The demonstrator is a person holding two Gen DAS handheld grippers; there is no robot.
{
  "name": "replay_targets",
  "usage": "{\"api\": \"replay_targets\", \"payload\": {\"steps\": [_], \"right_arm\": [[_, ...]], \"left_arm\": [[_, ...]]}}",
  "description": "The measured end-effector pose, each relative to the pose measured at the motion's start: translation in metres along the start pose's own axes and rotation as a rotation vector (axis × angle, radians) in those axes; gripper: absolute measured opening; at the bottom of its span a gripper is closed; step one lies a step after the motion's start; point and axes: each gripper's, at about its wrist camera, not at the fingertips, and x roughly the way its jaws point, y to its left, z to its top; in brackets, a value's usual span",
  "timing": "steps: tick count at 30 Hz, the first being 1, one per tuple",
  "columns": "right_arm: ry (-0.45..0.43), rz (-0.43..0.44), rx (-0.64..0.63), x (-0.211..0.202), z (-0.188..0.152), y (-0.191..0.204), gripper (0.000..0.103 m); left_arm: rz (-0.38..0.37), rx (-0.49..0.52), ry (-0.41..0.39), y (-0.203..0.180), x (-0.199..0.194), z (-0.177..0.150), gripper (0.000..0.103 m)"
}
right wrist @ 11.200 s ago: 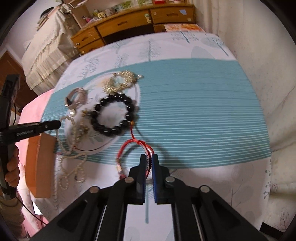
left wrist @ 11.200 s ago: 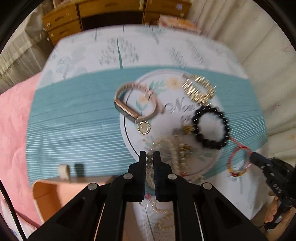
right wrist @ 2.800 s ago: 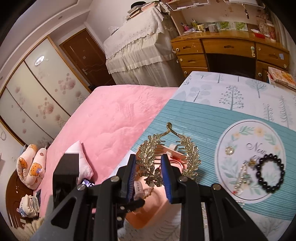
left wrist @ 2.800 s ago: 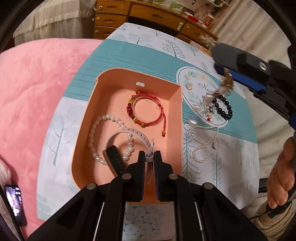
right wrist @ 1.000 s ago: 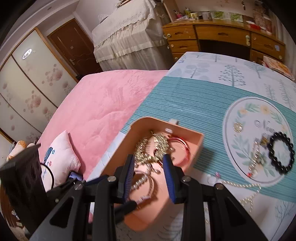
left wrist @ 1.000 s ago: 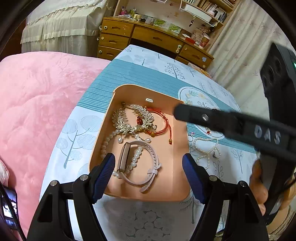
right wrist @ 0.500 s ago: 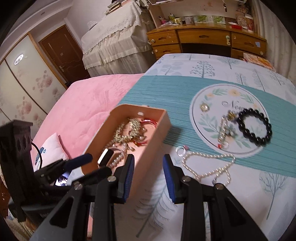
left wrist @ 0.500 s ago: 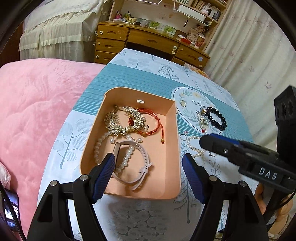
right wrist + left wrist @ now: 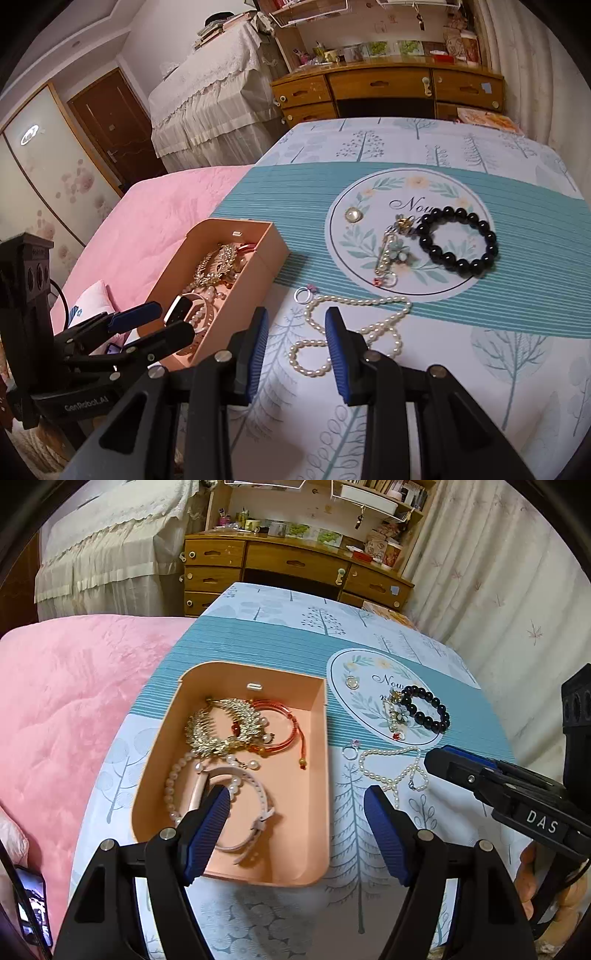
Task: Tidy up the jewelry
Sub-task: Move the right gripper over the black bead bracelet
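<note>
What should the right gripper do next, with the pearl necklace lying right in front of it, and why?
Probably ease the right gripper forward and down onto the pearl necklace. Its jaws stand open and empty, and the strand lies on the cloth just ahead of them, outside the peach box. The gold hair comb and red bracelet are already in the box, so this looks like the nearest loose piece.

Both views evenly lit, warm indoor light, no harsh glare. Soft shadow beside the peach tray [image 9: 258, 273]. Strong fisheye bending at edges, black vignette in corners. Centre sharp; near tablecloth [image 9: 266, 915] slightly soft. No motion blur.
</note>
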Motion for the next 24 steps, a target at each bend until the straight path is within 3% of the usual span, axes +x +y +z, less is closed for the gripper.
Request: {"api": "replay_targets", "payload": {"steps": [11,18,24], "right_arm": [[-0.087,-0.054,0.017,-0.027,0.006,-0.026,0.032],[-0.148,-0.137,0.053,-0.061,0.030,-0.060,0.032],[-0.121,-0.192,0.166,-0.075,0.057,-0.113,0.032]], "left_arm": [[0.042,0.092,-0.038,-0.041,-0.006,0.023,0.073],[0.029,0.106,-0.048,-0.059,-0.009,0.078,0.073],[0.056,0.130,-0.045,-0.077,0.000,0.119,0.073]]}}
